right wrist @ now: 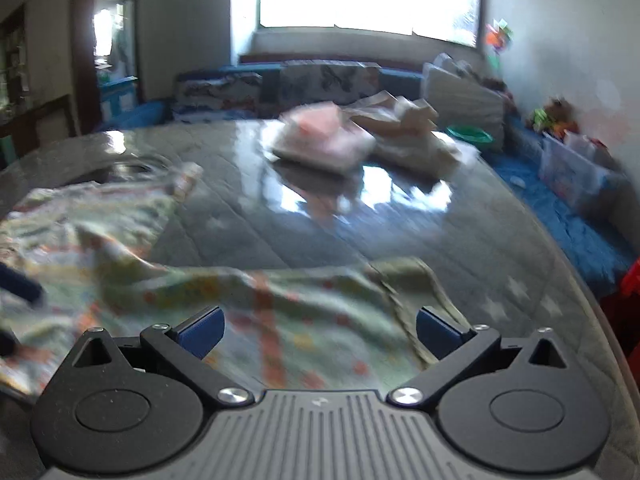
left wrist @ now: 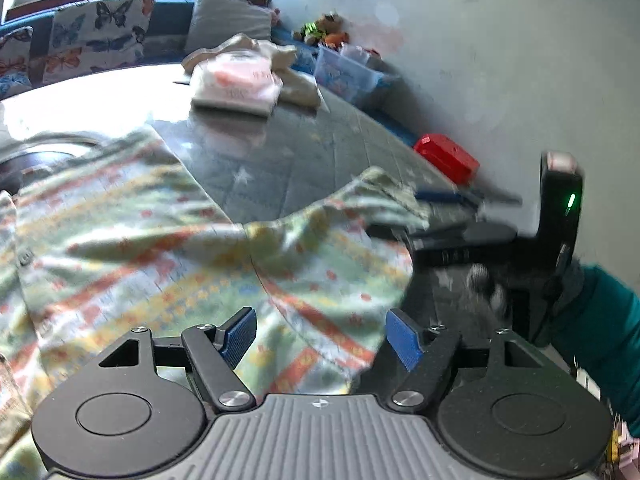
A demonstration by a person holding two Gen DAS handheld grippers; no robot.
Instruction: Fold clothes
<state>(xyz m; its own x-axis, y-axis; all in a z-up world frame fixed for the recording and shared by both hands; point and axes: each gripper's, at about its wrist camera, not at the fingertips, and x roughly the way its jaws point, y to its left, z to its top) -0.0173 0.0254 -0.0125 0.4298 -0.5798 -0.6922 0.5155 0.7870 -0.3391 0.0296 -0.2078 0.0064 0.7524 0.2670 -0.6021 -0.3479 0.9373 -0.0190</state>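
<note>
Your work surface is a grey quilted table top (right wrist: pixel 304 216) under a glossy cover, and the striped, flower-printed garment (left wrist: pixel 132 240) lies spread over its near side, rumpled and not yet folded. At the far side rests a folded pink-and-white pile (right wrist: pixel 320 144) beside a loose cream garment (right wrist: pixel 408 136). The printed garment runs crosswise in front of you, its bulk toward your left and one raised flap ending near your right. Your left gripper (left wrist: pixel 320 340) hangs just above the cloth's middle, fingers apart with nothing clamped. Your right gripper (right wrist: pixel 318 334) is spread wide and empty over the flap's hemmed edge (right wrist: pixel 400 292). I judge the right hand nearer that loose edge, so the next pinch falls to it.
</note>
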